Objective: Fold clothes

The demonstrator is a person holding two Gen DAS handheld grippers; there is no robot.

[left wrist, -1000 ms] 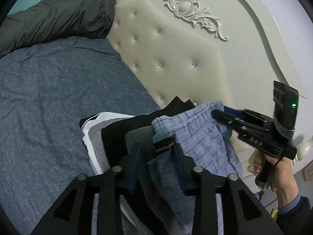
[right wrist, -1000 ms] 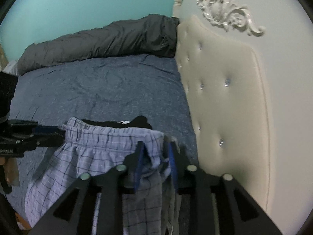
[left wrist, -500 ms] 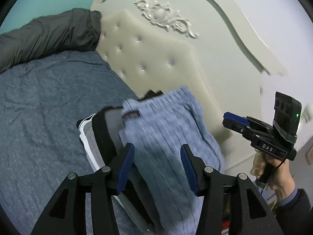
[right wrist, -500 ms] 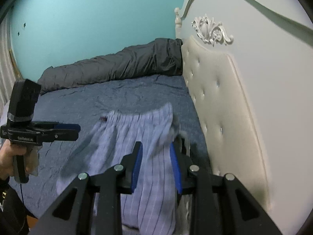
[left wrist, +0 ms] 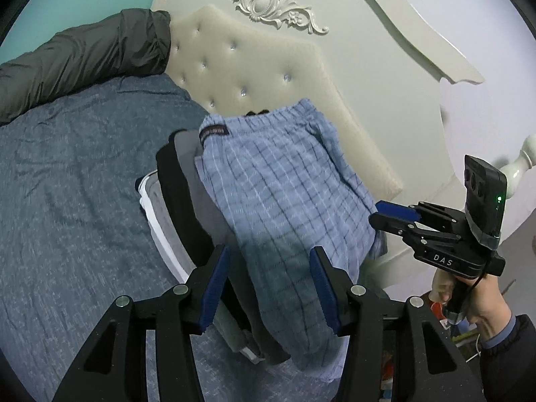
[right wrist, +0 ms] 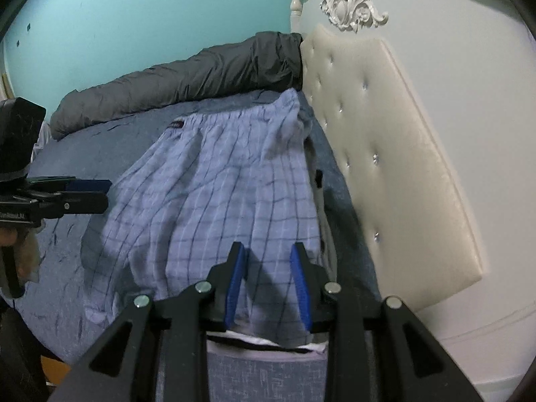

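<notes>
A pair of blue checked shorts [left wrist: 281, 184] lies spread on top of a stack of folded clothes [left wrist: 181, 201], black, grey and white, on the bed beside the headboard. The shorts also show in the right wrist view [right wrist: 217, 194]. My left gripper [left wrist: 268, 288] is open and empty, hovering just over the near end of the shorts. My right gripper [right wrist: 268, 281] is open and empty over the other edge of the shorts. The right gripper also shows in the left wrist view [left wrist: 398, 214], and the left gripper in the right wrist view [right wrist: 90, 191].
The bed has a blue-grey sheet [left wrist: 73, 181]. A dark grey rolled duvet [left wrist: 83, 57] lies along its far side by the teal wall [right wrist: 134, 16]. A cream tufted headboard [right wrist: 385, 154] stands right next to the clothes stack.
Both grippers let go of the shorts and opened. The shorts dropped and spread flat over the stack. Both grippers pulled back a little.
</notes>
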